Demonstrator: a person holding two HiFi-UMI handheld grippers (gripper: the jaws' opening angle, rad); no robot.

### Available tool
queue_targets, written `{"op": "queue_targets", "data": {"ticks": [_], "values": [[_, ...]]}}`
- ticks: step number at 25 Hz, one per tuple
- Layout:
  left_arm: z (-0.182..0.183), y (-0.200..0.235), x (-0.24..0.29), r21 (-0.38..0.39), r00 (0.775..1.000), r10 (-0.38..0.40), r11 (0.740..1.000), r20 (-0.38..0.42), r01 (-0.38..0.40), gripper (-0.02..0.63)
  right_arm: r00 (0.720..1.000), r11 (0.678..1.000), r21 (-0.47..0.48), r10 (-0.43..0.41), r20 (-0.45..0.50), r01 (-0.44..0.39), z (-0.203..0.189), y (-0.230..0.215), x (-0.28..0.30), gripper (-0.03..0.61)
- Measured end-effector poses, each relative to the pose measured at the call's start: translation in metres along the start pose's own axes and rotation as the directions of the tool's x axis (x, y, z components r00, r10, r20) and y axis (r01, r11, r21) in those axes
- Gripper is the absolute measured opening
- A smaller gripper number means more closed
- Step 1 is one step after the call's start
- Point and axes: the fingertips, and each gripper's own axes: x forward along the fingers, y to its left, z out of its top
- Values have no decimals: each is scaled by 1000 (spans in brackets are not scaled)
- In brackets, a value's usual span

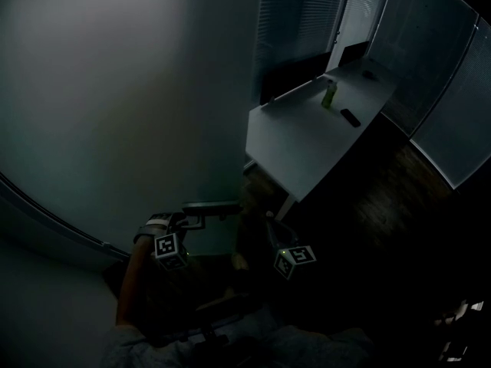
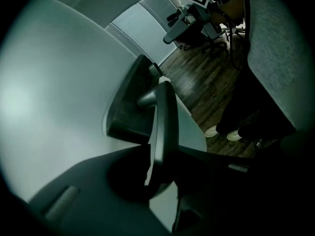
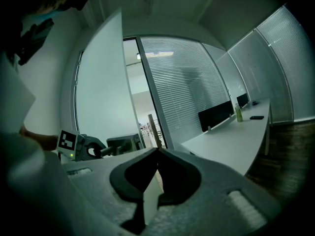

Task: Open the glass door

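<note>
The frosted glass door (image 1: 115, 113) fills the left of the head view and stands ajar in the right gripper view, with a lit opening past its edge (image 3: 129, 97). Its metal lever handle (image 2: 165, 112) juts from a dark mount plate (image 2: 129, 102). My left gripper (image 2: 163, 154) straddles the lever's end; a thin light gap shows beside the lever, so the jaws are open around it. The right gripper (image 3: 157, 151) hangs a little to the right of the handle (image 1: 219, 205), shut and holding nothing.
A long white desk (image 1: 307, 136) stands to the right of the doorway with a green bottle (image 1: 329, 94) and a small dark device (image 1: 350, 117) on it. Blinds and glass partitions (image 1: 445, 106) line the walls. The floor (image 2: 206, 77) is dark wood.
</note>
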Motion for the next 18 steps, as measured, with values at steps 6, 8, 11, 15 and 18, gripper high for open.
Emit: {"op": "queue_targets", "data": {"ticks": [6, 8, 11, 15, 18], "values": [[-2, 2, -11, -33, 1000, 3, 999, -1, -3, 174, 1000, 1000, -2, 11, -10, -11, -2, 3, 2, 2], [-3, 1, -12, -29, 1000, 9, 1000, -4, -9, 183, 1000, 1000, 1, 11, -11, -11, -2, 3, 3, 2], [-9, -3, -11, -23, 1000, 25, 999, -3, -25, 184, 1000, 1000, 2, 10, -10, -10, -3, 3, 2, 2], [-9, 1, -26, -57, 999, 51, 997, 3, -50, 187, 1000, 1000, -3, 9, -6, -9, -3, 4, 2, 2], [-7, 7, -40, -92, 997, 81, 993, 14, -79, 199, 1000, 1000, -10, 11, -3, -11, -3, 6, 3, 2]]}}
